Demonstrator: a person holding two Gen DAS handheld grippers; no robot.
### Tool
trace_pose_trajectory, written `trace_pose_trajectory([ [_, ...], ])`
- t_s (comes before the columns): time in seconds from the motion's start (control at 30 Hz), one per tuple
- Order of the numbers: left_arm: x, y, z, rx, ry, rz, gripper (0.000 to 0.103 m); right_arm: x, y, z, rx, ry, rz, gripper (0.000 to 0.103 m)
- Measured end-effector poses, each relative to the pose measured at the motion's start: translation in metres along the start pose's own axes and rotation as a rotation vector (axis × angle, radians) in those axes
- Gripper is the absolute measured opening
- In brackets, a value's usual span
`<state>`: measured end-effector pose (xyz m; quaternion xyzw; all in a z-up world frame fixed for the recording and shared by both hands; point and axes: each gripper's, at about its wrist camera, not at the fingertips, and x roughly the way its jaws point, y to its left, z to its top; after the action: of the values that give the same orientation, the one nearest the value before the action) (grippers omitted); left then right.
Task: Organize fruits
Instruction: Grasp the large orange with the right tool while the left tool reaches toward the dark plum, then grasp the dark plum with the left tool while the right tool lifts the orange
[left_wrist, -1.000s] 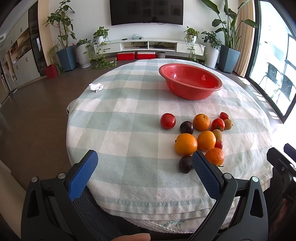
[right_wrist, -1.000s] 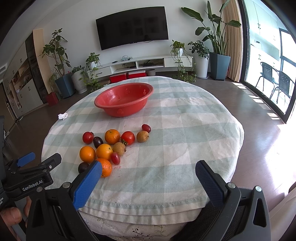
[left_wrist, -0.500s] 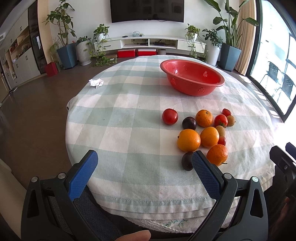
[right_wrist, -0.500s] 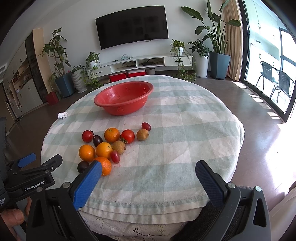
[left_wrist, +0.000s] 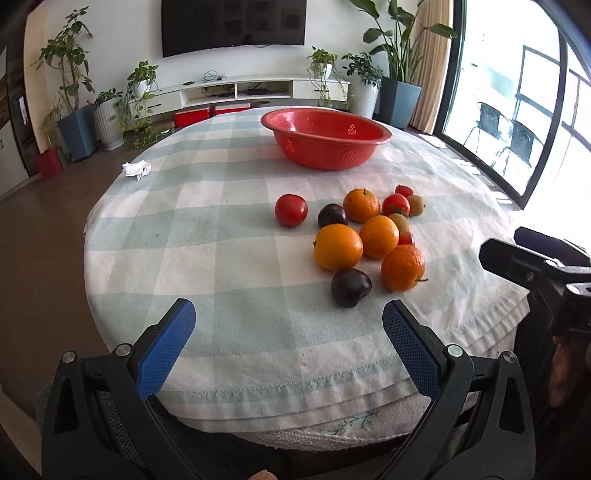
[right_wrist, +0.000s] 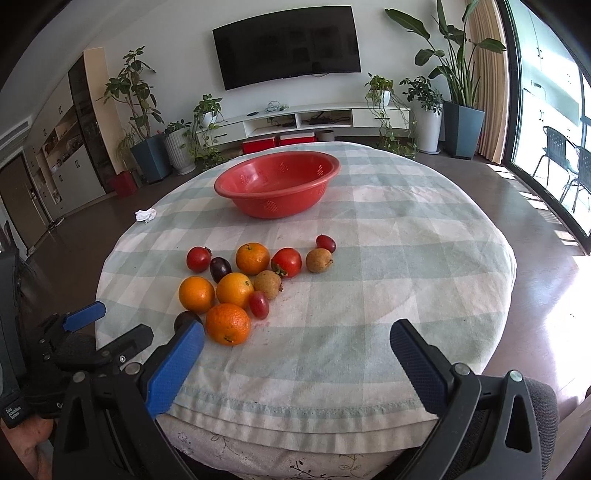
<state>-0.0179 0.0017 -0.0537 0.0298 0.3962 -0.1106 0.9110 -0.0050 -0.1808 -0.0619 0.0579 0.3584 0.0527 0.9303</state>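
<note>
Fruits cluster lengthwise toward the red bowl, seemingly untouched.

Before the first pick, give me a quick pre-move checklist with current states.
1. Left tool open and holding nothing: ok.
2. Right tool open and holding nothing: ok.
3. Red basket upright with room inside, no fruit visible in it: ok.
4. Nearest targets reachable: dark plum and front orange lie just ahead of the left tool, unobstructed: ok.
5. Fruit spacing: the oranges and small fruits sit clustered, some touching, so a pick may nudge neighbours: not ok.
6. Tablecloth flat around the fruit: ok.
</note>
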Motion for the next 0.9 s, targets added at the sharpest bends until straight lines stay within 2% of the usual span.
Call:
trace_pose_trajectory([
  [0.07, 0.006, 0.002, 0.001, -0.032, 0.059, -0.004, 0.103, 0.005, 0.006, 0.003, -0.011, 0.017, 0.023, 0.103],
  [0.13, 0.010, 0.012, 0.004, -0.097, 0.074, -0.033, 0.103, 0.013, 0.013, 0.007, -0.018, 0.037, 0.046, 0.102],
  [0.33, 0.017, 0.023, 0.006, -0.089, 0.092, -0.045, 0.103, 0.034, 0.023, 0.011, -0.027, 0.104, 0.083, 0.093],
  [0.4, 0.018, 0.025, 0.006, -0.087, 0.091, -0.056, 0.103, 0.041, 0.023, 0.011, -0.017, 0.130, 0.097, 0.089],
  [0.47, 0.017, 0.027, 0.006, -0.089, 0.078, -0.068, 0.102, 0.050, 0.025, 0.010, -0.015, 0.157, 0.100, 0.081],
  [0.67, 0.011, 0.031, 0.009, -0.058, 0.039, -0.059, 0.102, 0.068, 0.027, 0.008, -0.020, 0.208, 0.104, 0.071],
  [0.77, 0.010, 0.036, 0.010, -0.065, 0.034, -0.079, 0.095, 0.074, 0.031, 0.009, -0.034, 0.229, 0.115, 0.063],
  [0.83, 0.010, 0.036, 0.009, -0.060, 0.036, -0.101, 0.089, 0.077, 0.034, 0.010, -0.049, 0.232, 0.118, 0.060],
  [0.9, 0.009, 0.033, 0.008, -0.049, 0.034, -0.121, 0.088, 0.079, 0.036, 0.010, -0.060, 0.231, 0.120, 0.057],
])
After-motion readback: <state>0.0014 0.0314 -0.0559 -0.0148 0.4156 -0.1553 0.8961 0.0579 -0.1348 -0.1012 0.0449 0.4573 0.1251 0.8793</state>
